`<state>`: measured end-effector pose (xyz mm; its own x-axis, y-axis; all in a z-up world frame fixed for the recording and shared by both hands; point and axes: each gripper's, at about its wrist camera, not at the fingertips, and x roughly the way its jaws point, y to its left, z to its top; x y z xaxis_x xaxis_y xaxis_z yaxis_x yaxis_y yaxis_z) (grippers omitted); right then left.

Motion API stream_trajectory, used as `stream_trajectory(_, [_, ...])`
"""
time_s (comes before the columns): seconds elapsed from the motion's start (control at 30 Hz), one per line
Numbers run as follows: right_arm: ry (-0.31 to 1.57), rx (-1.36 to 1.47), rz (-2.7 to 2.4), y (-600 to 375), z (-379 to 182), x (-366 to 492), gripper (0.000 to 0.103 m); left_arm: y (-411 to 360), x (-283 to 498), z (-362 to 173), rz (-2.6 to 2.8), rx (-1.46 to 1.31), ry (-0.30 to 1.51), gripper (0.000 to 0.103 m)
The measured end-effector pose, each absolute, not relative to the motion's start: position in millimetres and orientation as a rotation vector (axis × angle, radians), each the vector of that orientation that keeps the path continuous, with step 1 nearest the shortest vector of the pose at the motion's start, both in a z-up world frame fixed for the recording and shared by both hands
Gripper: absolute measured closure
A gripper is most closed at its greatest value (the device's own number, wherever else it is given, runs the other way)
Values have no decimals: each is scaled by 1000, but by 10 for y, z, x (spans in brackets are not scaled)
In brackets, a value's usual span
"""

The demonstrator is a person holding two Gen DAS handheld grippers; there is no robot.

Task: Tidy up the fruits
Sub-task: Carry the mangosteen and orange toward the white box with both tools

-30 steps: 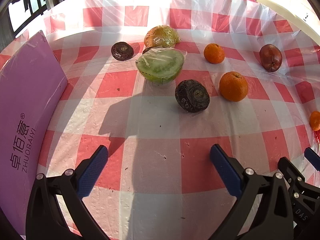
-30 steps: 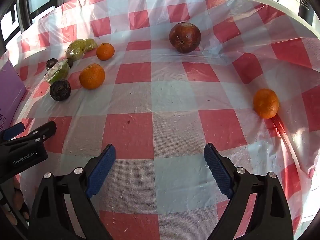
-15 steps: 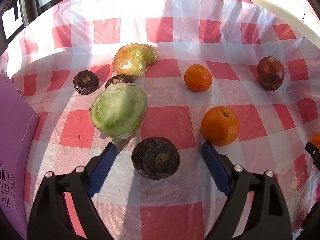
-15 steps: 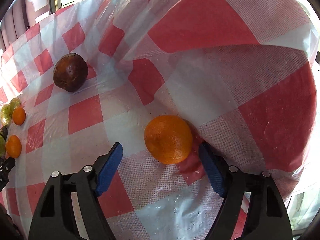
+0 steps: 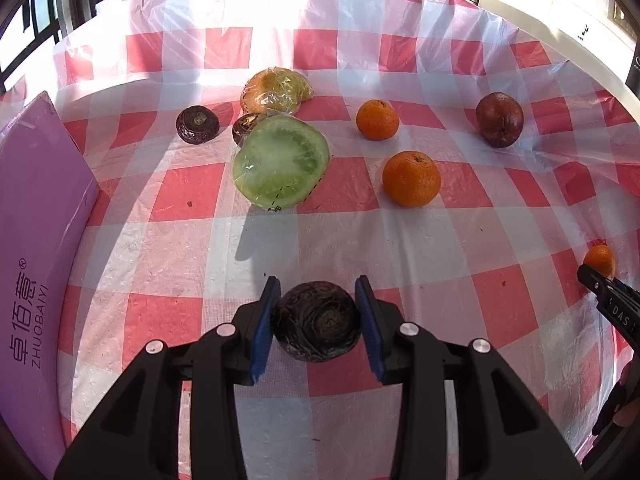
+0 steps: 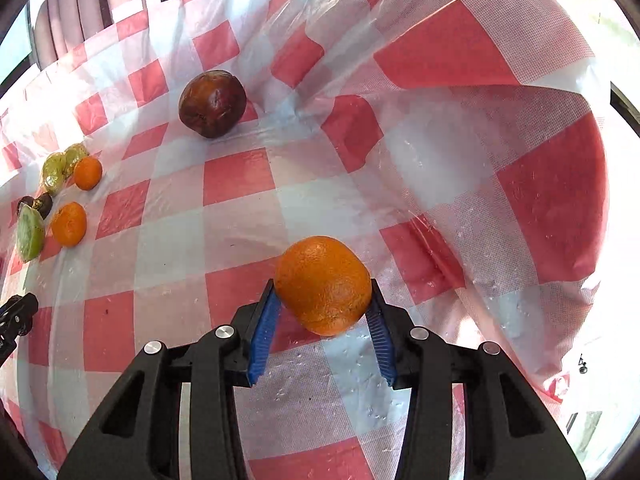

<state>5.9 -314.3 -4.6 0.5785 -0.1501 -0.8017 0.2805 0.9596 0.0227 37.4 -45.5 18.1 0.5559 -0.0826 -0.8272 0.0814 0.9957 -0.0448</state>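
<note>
With both pads pressed against it, my left gripper pinches a dark wrinkled fruit above the checked tablecloth. My right gripper clamps an orange. Two more oranges and a wrapped green melon half lie beyond.

Glossy, crinkled plastic sheeting covers the bench. Between the left claw's ribbed blue pads sits a wrinkled, matt dark fruit; the right claw pinches a pebbled orange.
</note>
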Motion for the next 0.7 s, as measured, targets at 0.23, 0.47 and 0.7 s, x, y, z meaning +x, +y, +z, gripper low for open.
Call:
stream_trajectory(0.23, [983,153,-196,-2631,15,-466,60,-309,-185,231,-186,21,1001,64])
stream_trajectory(0.47, [1037,145,-137,-2161,150,-800,60,-174,-631,430,-295,70,986,64])
stream_trajectory(0.7, [1058,130,-101,-1701,264,-997,60,31,-880,679,-372,98,958,64])
